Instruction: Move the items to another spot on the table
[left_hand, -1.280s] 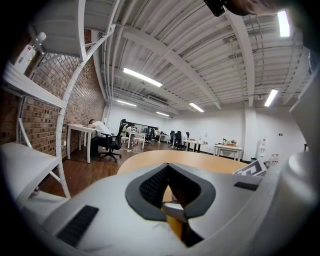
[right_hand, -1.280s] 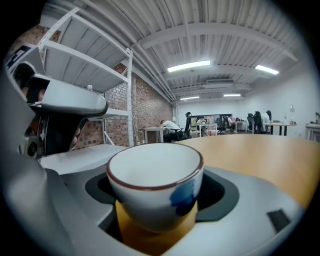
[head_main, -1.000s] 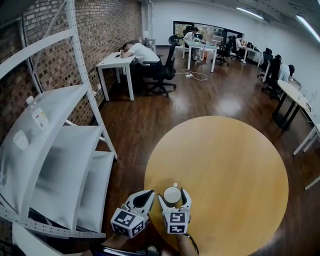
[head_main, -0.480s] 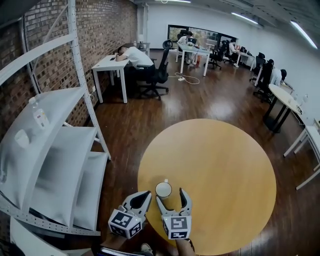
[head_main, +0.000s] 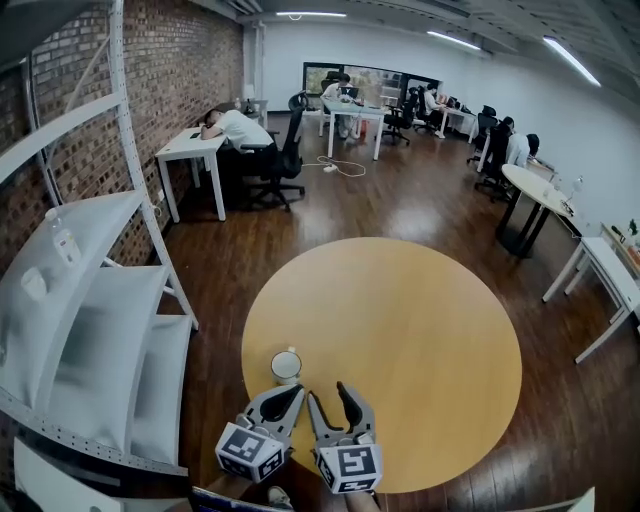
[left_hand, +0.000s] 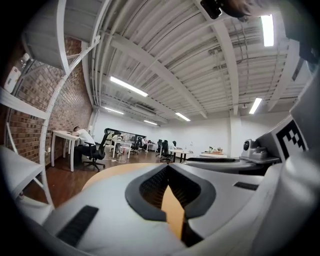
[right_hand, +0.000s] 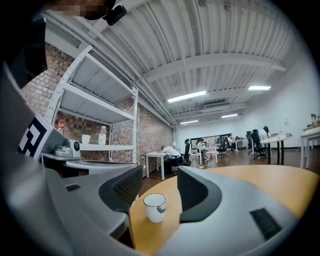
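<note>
Left gripper (head_main: 284, 398): jaws together, nothing in them, parked at near edge of table (head_main: 420, 330).

Cup (head_main: 286, 366): upright, mouth up, near table's left rim, just ahead of left gripper, touching neither tool.

Looks like small glazed ceramic. Judge it light, rigid, slick-walled and chippable. Take it across the body at mid-height with pads square on opposite walls and moderate squeeze. Avoid the rim.

Right gripper (head_main: 328, 393): jaws about half apart and closing, empty. Cup stands clear ahead and to its left. You must reopen before approach.

White shelving (head_main: 90, 330) beside brick wall (head_main: 185, 70)
</note>
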